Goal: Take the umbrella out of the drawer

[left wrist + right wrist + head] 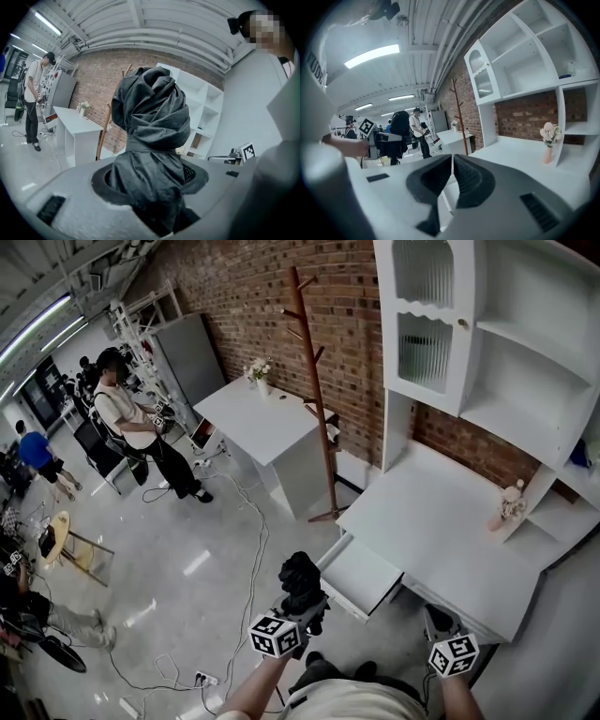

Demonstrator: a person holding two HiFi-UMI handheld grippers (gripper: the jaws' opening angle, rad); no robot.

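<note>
In the head view, my left gripper (305,607) is raised just in front of the open drawer (361,576). The folded black umbrella (301,579) stands up out of the gripper, clear of the drawer. My right gripper (441,626) sits low at the near edge of the white surface (441,512). A small vase of flowers (511,504) stands at the surface's far right.

In the left gripper view, my jaws are partly closed and clamped on the lower part of the umbrella (152,117). Its dark fabric bunches between the pads. Its wrapped upper end rises well above them, in front of the brick wall (96,86).

In the right gripper view, my jaws are pressed together with nothing between them, and they point across the surface (520,157) towards the wall. Off to the left I see my left gripper (386,140) carrying the umbrella (399,124) in the air.
</note>
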